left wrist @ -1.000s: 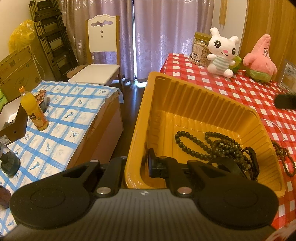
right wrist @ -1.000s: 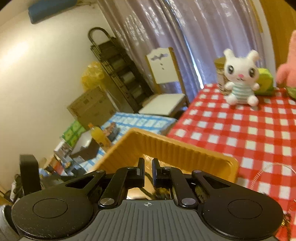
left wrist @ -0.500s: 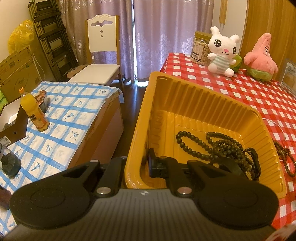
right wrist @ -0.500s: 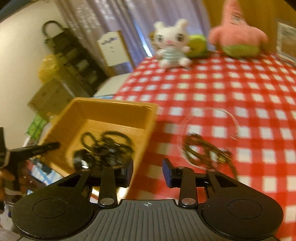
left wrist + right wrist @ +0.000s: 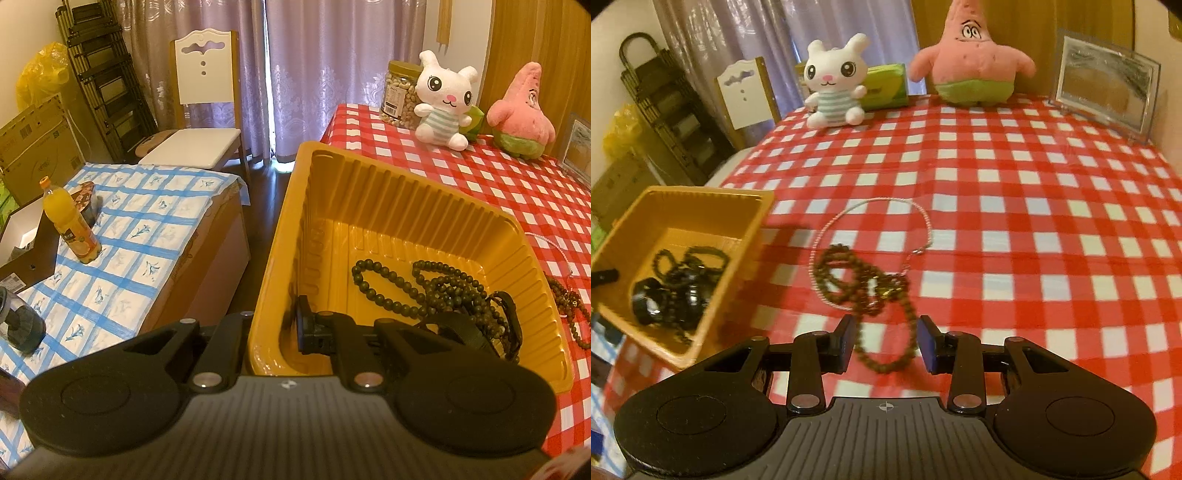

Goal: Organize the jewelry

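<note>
My left gripper (image 5: 275,325) is shut on the near left wall of a yellow plastic tray (image 5: 406,206), one finger inside and one outside. The tray (image 5: 690,206) holds dark bead strings (image 5: 436,288) and a black band (image 5: 652,306). My right gripper (image 5: 886,341) is open and empty, low over the red checked tablecloth (image 5: 1034,229). A brown bead necklace (image 5: 864,280) lies just ahead of its fingertips, its near loop between them. A thin white bead chain (image 5: 871,206) loops around and beyond it.
A white bunny plush (image 5: 834,85), a pink star plush (image 5: 971,66), a green box (image 5: 886,85) and a picture frame (image 5: 1104,88) stand at the table's far edge. A nut jar (image 5: 399,92) stands beside the bunny. Left of the table is a low blue checked table (image 5: 122,236) with an orange bottle (image 5: 70,225).
My right gripper has swung right from over the tray to the necklaces on the cloth, and its jaws have opened wide. My left gripper and the tray have stayed put.
</note>
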Motion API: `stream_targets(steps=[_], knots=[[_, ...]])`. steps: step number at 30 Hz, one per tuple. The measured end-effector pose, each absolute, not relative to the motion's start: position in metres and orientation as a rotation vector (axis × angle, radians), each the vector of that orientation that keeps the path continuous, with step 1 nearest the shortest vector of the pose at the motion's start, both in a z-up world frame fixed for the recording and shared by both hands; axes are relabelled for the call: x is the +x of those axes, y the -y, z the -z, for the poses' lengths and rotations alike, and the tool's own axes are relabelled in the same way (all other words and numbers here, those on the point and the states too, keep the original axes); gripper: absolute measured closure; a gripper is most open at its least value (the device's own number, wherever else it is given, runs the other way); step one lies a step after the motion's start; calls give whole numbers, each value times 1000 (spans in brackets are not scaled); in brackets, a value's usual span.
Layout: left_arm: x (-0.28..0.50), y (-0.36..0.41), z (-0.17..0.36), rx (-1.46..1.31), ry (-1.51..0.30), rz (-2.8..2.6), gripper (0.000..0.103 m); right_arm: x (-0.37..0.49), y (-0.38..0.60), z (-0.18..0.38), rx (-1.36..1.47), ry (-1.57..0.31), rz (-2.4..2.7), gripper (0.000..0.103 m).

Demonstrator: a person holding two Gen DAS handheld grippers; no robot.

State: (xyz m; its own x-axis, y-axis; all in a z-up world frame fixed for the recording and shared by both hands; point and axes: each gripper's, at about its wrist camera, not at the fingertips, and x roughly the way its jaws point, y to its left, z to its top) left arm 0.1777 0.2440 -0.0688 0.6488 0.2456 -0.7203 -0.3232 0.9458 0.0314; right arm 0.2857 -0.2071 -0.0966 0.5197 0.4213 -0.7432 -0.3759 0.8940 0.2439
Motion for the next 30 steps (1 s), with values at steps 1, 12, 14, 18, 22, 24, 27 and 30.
stream_targets(steps=[1, 12, 14, 18, 22, 24, 27, 30], knots=[[177, -244, 69, -102, -803, -326, 94, 288, 208, 98, 41, -900, -479, 66], [173, -244, 68, -99, -805, -338, 94, 320, 191, 120, -22, -912, -523, 66], [173, -244, 67, -100, -807, -342, 94, 324, 185, 123, -35, -913, -536, 66], [174, -242, 68, -100, -811, -347, 94, 329, 175, 126, -62, -901, -559, 66], [175, -241, 68, -99, -812, -348, 93, 334, 167, 130, -99, -891, -570, 68], [174, -241, 68, -101, -812, -350, 93, 336, 163, 132, -110, -893, -577, 73], [174, -242, 68, -102, -813, -352, 93, 338, 157, 137, -135, -898, -585, 79], [173, -242, 68, -102, -814, -353, 93, 338, 152, 140, -164, -885, -578, 82]])
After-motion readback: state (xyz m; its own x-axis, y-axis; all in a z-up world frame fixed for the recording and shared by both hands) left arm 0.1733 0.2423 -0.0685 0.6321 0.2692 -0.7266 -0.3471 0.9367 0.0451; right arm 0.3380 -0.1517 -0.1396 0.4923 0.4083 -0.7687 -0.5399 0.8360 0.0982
